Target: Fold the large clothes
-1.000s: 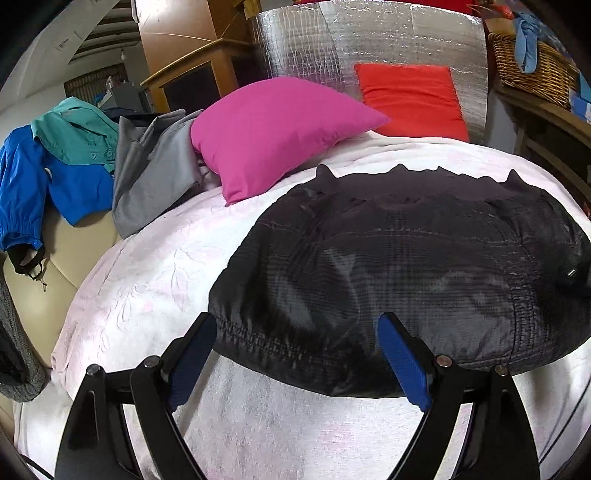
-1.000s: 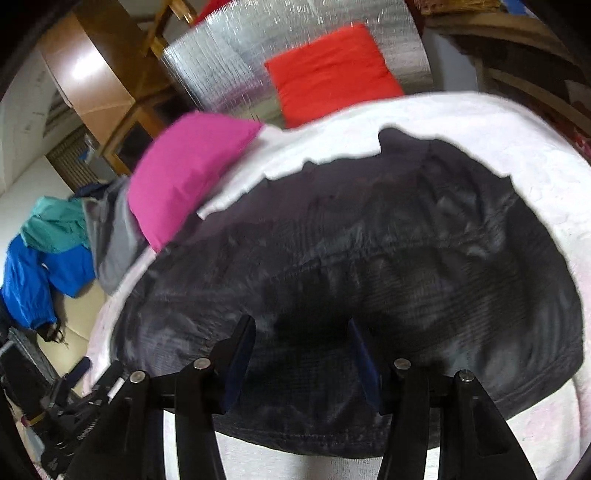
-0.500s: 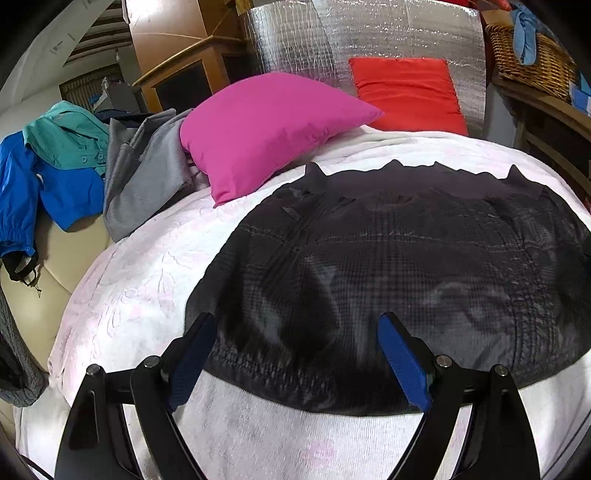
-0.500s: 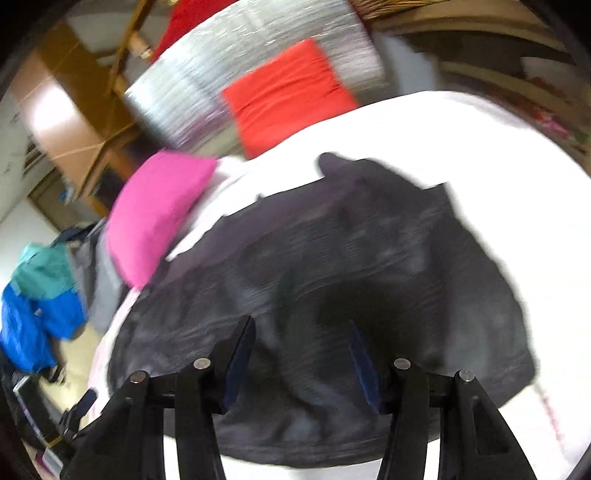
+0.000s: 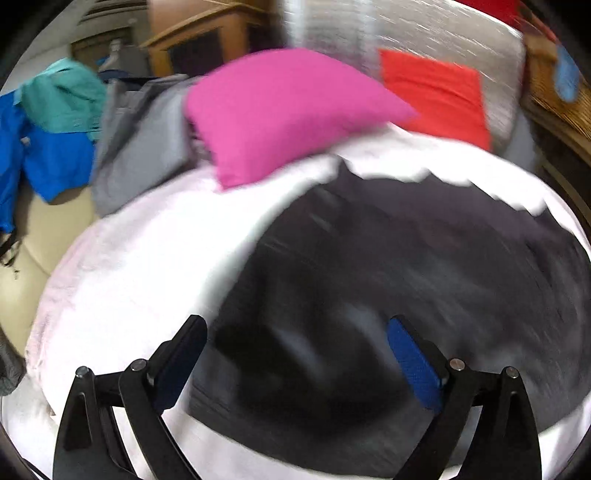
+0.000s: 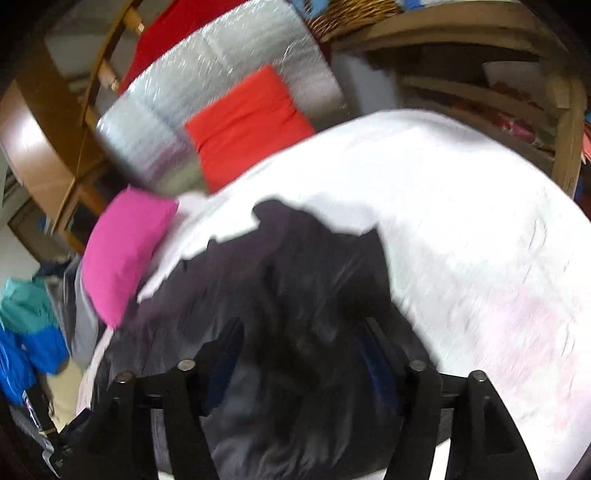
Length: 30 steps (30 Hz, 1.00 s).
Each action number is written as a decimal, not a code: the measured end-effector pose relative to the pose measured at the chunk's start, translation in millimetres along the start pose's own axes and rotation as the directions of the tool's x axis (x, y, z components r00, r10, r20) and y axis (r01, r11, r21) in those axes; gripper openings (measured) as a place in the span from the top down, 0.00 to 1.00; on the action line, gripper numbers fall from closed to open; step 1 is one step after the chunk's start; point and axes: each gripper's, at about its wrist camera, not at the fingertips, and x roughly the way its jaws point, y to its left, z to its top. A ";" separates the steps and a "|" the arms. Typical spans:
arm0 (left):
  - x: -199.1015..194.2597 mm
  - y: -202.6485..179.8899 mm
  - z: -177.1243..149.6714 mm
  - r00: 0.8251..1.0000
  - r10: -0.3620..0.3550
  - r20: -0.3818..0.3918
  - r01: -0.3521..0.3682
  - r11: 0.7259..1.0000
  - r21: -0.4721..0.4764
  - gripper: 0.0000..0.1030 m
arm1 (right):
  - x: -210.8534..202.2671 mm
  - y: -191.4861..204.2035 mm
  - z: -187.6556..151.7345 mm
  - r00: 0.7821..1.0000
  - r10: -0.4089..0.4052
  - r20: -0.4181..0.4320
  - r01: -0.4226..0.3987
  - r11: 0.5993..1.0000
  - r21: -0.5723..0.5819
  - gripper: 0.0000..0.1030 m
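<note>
A black quilted jacket (image 5: 406,258) lies spread on the white bedcover (image 5: 147,240). My left gripper (image 5: 295,328) hovers over the jacket's near left part. Its jaws stand wide and are still opening, and the blue pads (image 5: 413,365) press on nothing. In the right wrist view, which is blurred, the jacket (image 6: 295,277) fills the lower middle. My right gripper (image 6: 303,326) is low over the jacket's near right part with its jaws opening. Dark cloth lies between and under the fingers, and I see no pinch on it.
A pink pillow (image 5: 280,110) and a red cushion (image 5: 436,92) sit at the bed's far side against a silver foil mat (image 5: 406,29). Grey (image 5: 144,140), teal and blue clothes (image 5: 55,147) are piled at the left. A wicker basket (image 5: 554,99) and wooden shelves (image 6: 480,74) stand at the right.
Both views have blurred with motion. The left gripper has slid further over the jacket and its jaws are wider. The right view has rolled and shifted toward the jacket's right edge, with wider jaws.
</note>
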 end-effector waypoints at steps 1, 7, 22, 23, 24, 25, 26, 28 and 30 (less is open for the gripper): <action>6.4 12.8 7.1 0.999 0.033 0.005 -0.033 0.999 -0.028 0.05 | 2.6 -4.3 5.3 1.000 -0.014 0.011 0.013 1.000 0.018 0.29; 44.0 63.1 25.6 0.998 -0.023 -0.065 0.009 0.980 -0.200 0.05 | 31.3 -15.5 37.3 1.000 -0.008 0.027 0.007 0.998 0.057 0.26; 97.8 57.8 22.6 0.963 -0.187 -0.195 0.117 0.939 -0.322 0.05 | 103.7 18.3 50.5 0.990 -0.112 -0.088 0.104 0.991 -0.089 0.82; 95.7 57.1 23.5 0.967 -0.183 -0.179 0.118 0.939 -0.323 0.06 | 98.3 20.7 51.7 0.991 -0.120 -0.061 0.114 0.989 -0.090 0.82; 93.2 56.9 24.7 0.971 -0.176 -0.164 0.116 0.941 -0.318 0.06 | 90.2 24.4 52.9 0.992 -0.121 -0.026 0.118 0.989 -0.094 0.83; 90.8 54.8 26.2 0.976 -0.160 -0.150 0.108 0.946 -0.304 0.06 | 86.4 26.6 52.9 0.993 -0.118 -0.007 0.116 0.988 -0.098 0.83; 90.5 51.9 27.0 0.979 -0.144 -0.147 0.096 0.952 -0.289 0.06 | 86.1 26.3 51.6 0.993 -0.122 0.001 0.122 0.987 -0.101 0.83; 94.5 48.2 24.1 0.978 -0.121 -0.170 0.071 0.959 -0.275 0.06 | 109.0 13.5 43.2 0.984 -0.159 -0.086 0.153 0.986 -0.067 0.83; 95.6 49.9 22.0 0.974 -0.136 -0.182 0.077 0.951 -0.298 0.06 | 119.6 2.3 40.1 0.981 -0.135 -0.139 0.133 0.991 -0.023 0.79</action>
